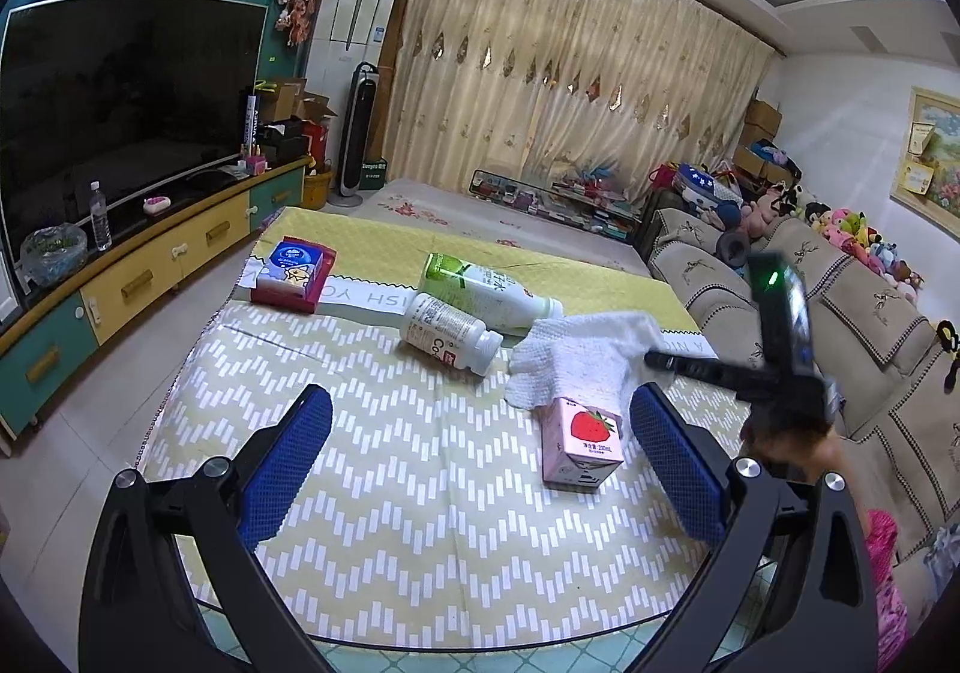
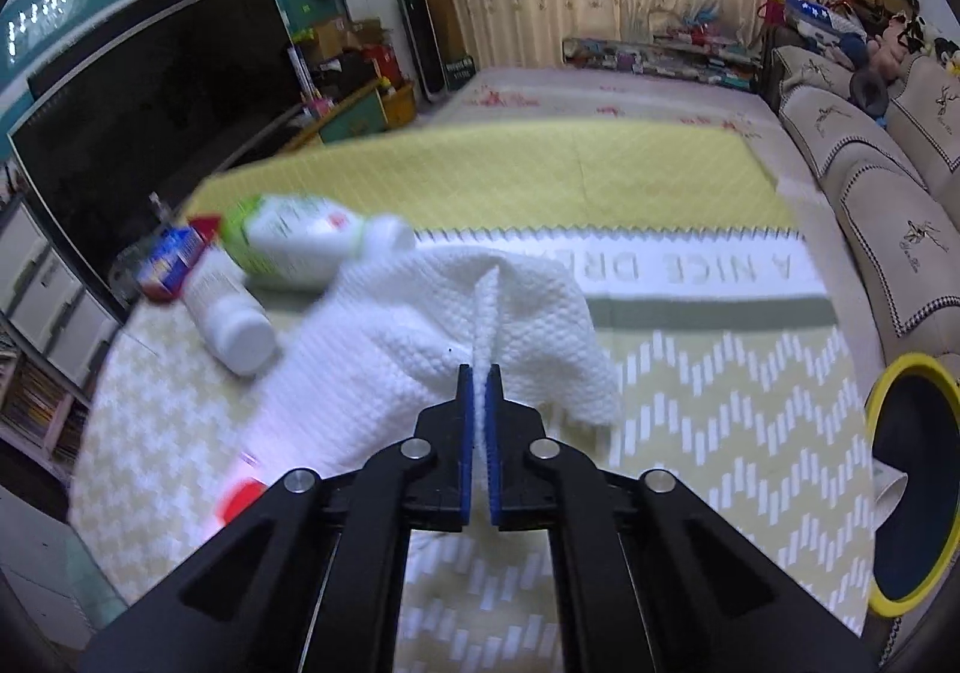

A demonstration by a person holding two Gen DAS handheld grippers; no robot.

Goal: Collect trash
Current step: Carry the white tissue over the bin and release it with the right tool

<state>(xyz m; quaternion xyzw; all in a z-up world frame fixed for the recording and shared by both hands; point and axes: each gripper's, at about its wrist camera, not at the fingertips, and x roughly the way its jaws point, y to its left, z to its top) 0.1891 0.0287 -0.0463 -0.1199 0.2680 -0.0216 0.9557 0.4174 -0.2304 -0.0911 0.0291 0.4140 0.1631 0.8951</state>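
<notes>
The right gripper (image 2: 479,373) is closed on a pinched ridge of the white, dimpled paper towel (image 2: 420,325), whose fold is clamped between the blue pads while the rest hangs loose to either side. The towel is draped beside the pink strawberry-print drink carton (image 1: 579,442), partly over its top, on the yellow chevron-patterned table mat (image 1: 420,493).

The towel is judged to be very light, soft and limp; no stiffness can be counted on, so it is best taken by a gathered fold, as it is here, not by a flat edge. It is likely to trail and to snag on the carton when lifted, and tearing is possible if it is pulled hard.

The left gripper (image 1: 474,463) is held wide apart above the mat, with nothing between its blue pads (image 1: 288,469); the carton lies just inside its right finger.

Beyond the carton, two white plastic bottles lie on their sides: a short one with printed text (image 1: 450,334) and a taller one with a green label (image 1: 486,289). They are judged light, rigid, smooth and prone to rolling, and are best gripped across the body. A yellow-rimmed dark bin (image 2: 912,487) is seen off the mat's edge, on the carton's far side from the bottles.
</notes>
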